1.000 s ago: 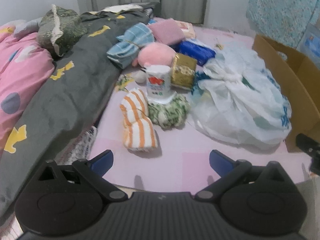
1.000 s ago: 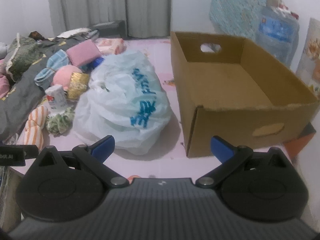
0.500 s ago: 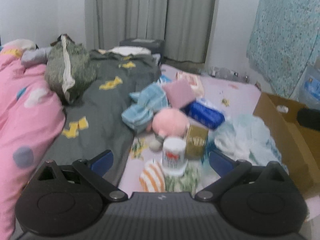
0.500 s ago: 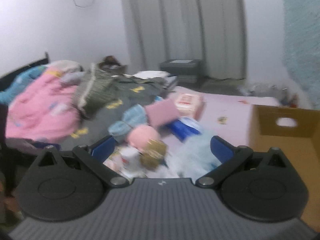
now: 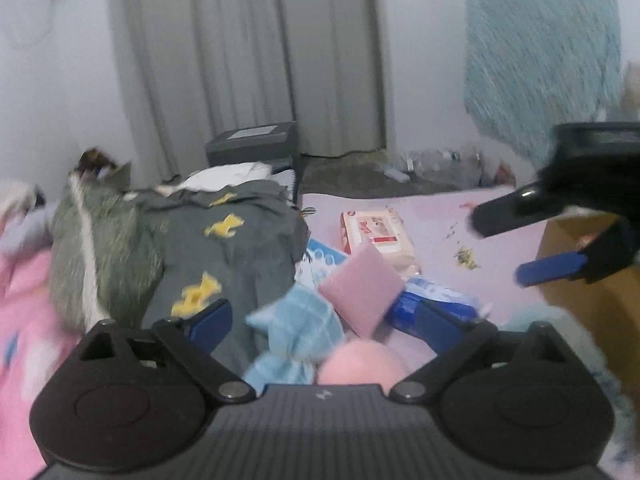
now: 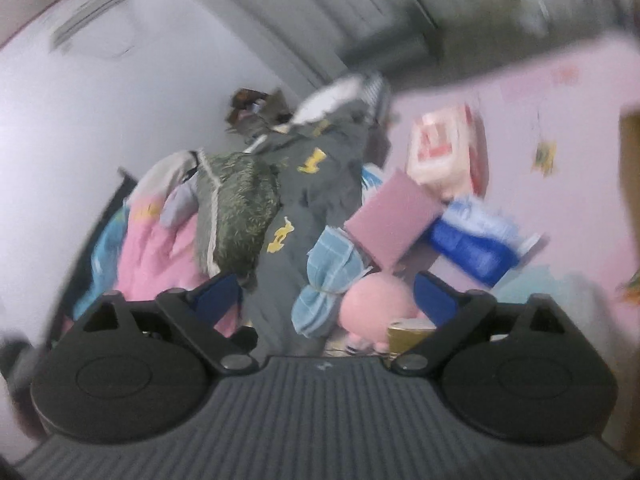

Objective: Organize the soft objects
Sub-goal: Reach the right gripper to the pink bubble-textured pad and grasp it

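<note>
Swinging up from the mattress a second ago, my left gripper (image 5: 322, 320) and right gripper (image 6: 328, 294), fingers spread and empty, now face the pink plush (image 5: 362, 362) beside the blue towel (image 5: 298, 330); probably my first pick, though blurred.

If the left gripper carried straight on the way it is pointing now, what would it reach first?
Most likely the light blue towel bundle, which lies between the open fingers of the left gripper, with the pink square pad just behind it. Motion blur leaves depth uncertain.
</note>
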